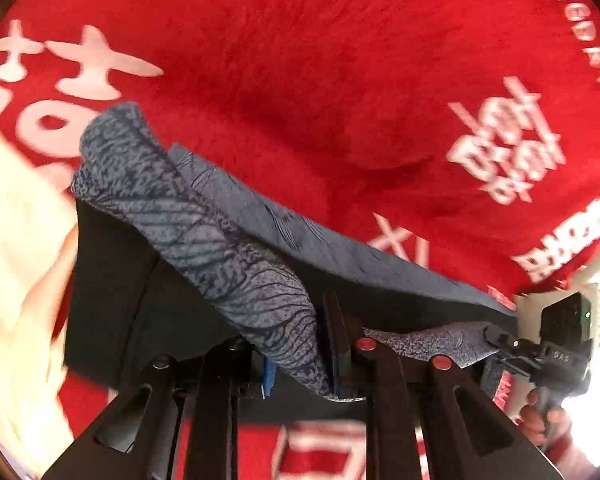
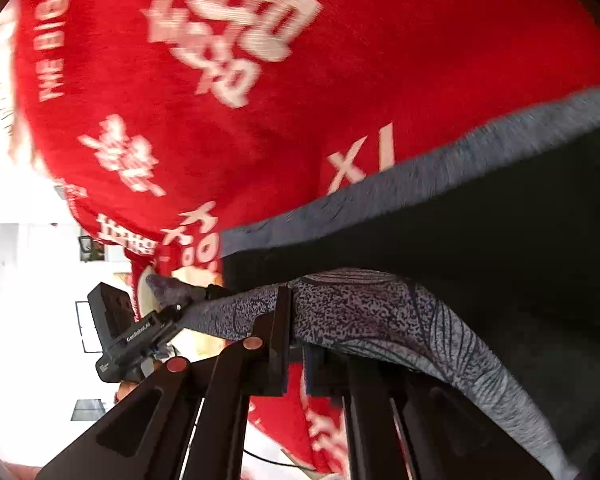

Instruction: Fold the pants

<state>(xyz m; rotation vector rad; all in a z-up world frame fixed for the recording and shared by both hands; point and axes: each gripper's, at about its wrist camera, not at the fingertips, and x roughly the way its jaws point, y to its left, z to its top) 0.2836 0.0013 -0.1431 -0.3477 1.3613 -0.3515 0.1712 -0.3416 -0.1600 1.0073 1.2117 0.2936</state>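
The pants (image 1: pixel 228 240) are blue-grey with a dark leaf print and a dark inner side. They hang lifted above a red blanket (image 1: pixel 320 80). My left gripper (image 1: pixel 300 364) is shut on the printed edge of the pants. My right gripper (image 2: pixel 296 344) is shut on the same printed edge (image 2: pixel 360 304), further along. Each gripper shows in the other's view: the right one at the far right of the left wrist view (image 1: pixel 556 340), the left one at the left of the right wrist view (image 2: pixel 140 336). The cloth stretches between them.
The red blanket with white lettering (image 2: pixel 228 40) fills the background under the pants. A pale yellow cloth (image 1: pixel 16 260) lies at the left of the left wrist view. A bright room shows beyond the blanket's edge (image 2: pixel 28 280).
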